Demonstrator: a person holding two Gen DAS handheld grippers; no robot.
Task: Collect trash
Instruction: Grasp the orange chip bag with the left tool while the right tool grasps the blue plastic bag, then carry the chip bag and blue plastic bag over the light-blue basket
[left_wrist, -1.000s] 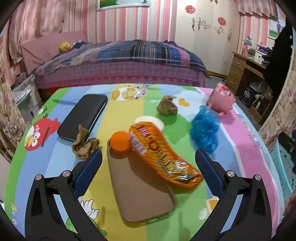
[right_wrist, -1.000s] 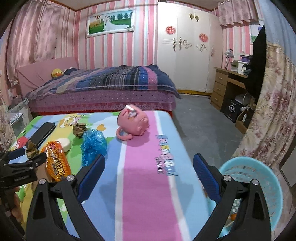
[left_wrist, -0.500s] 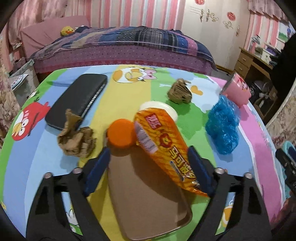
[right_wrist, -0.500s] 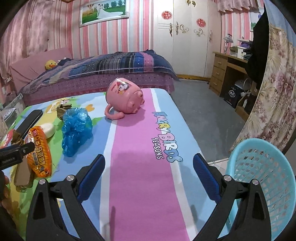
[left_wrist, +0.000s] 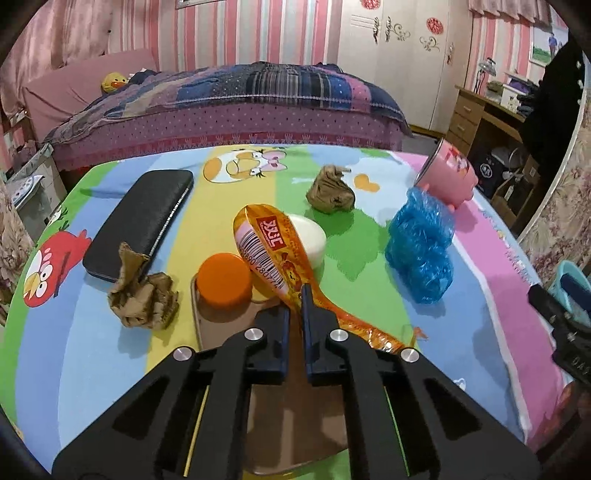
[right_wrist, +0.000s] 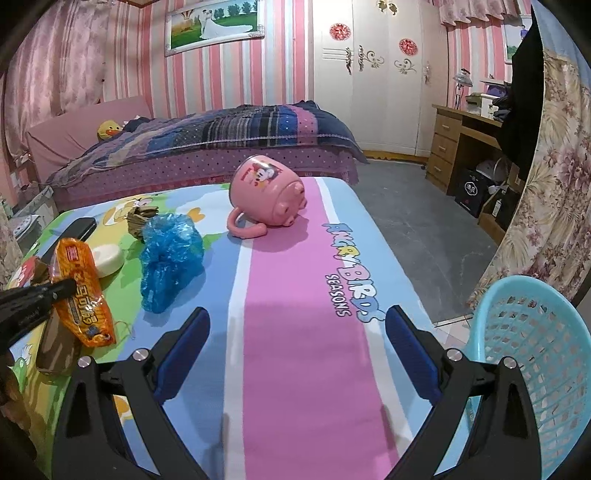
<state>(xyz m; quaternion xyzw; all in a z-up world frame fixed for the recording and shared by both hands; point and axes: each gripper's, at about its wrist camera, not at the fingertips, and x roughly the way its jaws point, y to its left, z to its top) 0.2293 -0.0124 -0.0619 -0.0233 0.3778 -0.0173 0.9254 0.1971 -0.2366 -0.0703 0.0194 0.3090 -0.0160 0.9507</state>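
On tbl, left hand-held gripper (left_wrist: 294, 295) pinches crinkly orange wrapper (left_wrist: 273, 251).

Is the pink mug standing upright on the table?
No, the pink mug lies tipped on its side on the table, its handle resting on the cloth.

Home bedroom, quilted bed (right_wrist: 221, 136), white wardrobe (right_wrist: 373, 74), wooden desk (right_wrist: 465, 140)

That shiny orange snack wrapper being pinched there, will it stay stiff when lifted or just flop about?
Probably floppy: the orange snack wrapper is thin crinkled film, and its free end already sags to the table. Likely very light, since the left hand-held gripper props it by a narrow pinch. Its glossy surface might slip.
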